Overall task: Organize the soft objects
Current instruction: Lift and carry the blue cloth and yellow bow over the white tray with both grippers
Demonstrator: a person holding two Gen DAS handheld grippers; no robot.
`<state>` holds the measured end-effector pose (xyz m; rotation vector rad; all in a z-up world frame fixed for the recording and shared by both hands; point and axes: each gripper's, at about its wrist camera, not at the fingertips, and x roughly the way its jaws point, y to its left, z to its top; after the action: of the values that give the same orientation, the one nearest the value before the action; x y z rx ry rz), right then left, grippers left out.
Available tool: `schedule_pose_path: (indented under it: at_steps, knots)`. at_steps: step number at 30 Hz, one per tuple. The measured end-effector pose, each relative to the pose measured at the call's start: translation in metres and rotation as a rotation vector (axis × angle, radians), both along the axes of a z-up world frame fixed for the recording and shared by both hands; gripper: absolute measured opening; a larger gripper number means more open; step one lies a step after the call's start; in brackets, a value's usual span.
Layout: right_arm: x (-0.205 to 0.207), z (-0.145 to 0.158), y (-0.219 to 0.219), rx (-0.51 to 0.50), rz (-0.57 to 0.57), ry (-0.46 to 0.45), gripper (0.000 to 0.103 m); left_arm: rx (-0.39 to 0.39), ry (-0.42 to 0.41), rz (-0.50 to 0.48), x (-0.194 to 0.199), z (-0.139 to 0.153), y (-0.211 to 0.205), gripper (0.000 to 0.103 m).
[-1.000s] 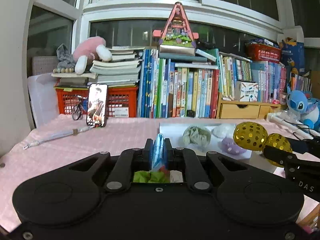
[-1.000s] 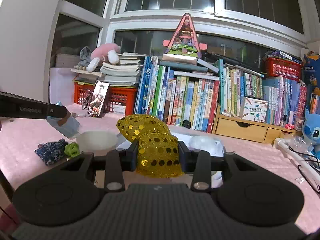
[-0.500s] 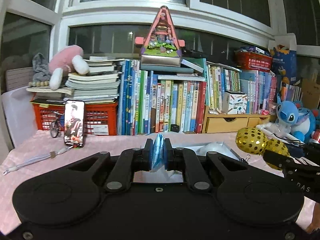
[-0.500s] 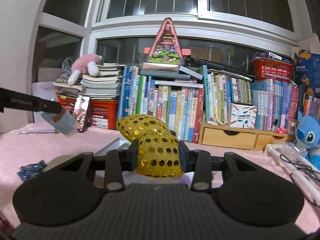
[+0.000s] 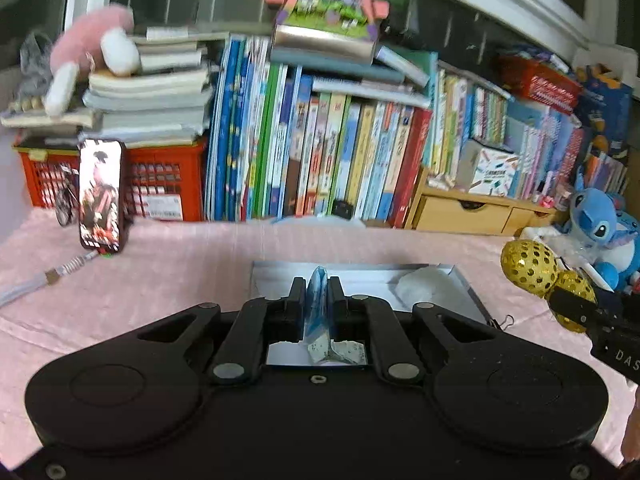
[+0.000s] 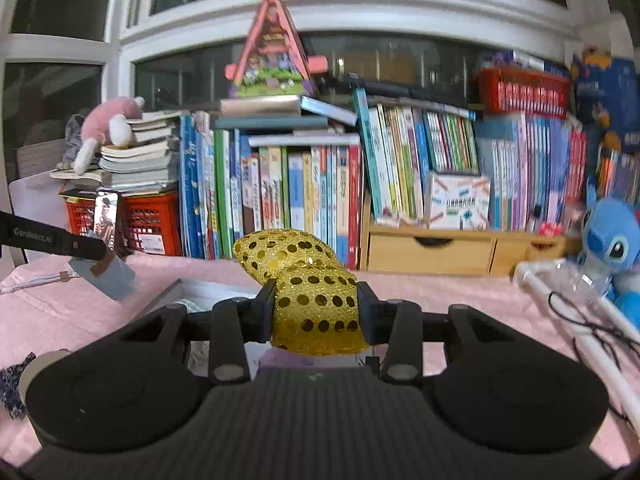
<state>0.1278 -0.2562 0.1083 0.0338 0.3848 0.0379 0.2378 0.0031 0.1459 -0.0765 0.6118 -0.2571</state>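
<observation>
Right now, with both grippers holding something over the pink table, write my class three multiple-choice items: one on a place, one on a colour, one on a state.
1. Where does the phone stand?
A. against the red crate
B. in the wooden drawer
C. on the white tray

2. What colour is the sequinned soft object?
A. silver
B. gold
C. green

3. How is the left gripper?
A. wide open, nothing in it
B. shut on a thin blue packet
C. shut on a blue plush toy

Answers:
1 A: the phone leans upright against the red crate.
2 B: gold sequins show between the right gripper's fingers.
3 B: its fingers pinch the thin blue packet above the white tray.
</observation>
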Motion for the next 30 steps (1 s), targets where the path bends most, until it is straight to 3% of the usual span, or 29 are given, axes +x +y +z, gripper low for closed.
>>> schedule_pose_path:
  at_steps: [7, 18, 30]
  knots:
    - [0.045, -0.012, -0.013, 0.048, -0.007, 0.142, 0.045, 0.001, 0.109, 0.027, 0.05, -0.021, -0.007, 0.01]
    - [0.092, -0.05, -0.026, 0.128, -0.052, 0.326, 0.046, 0.06, 0.177, 0.023, 0.084, -0.048, -0.021, 0.01]
    - [0.109, -0.051, -0.009, 0.074, -0.024, 0.356, 0.048, 0.066, 0.236, -0.017, 0.093, -0.066, -0.034, 0.013]
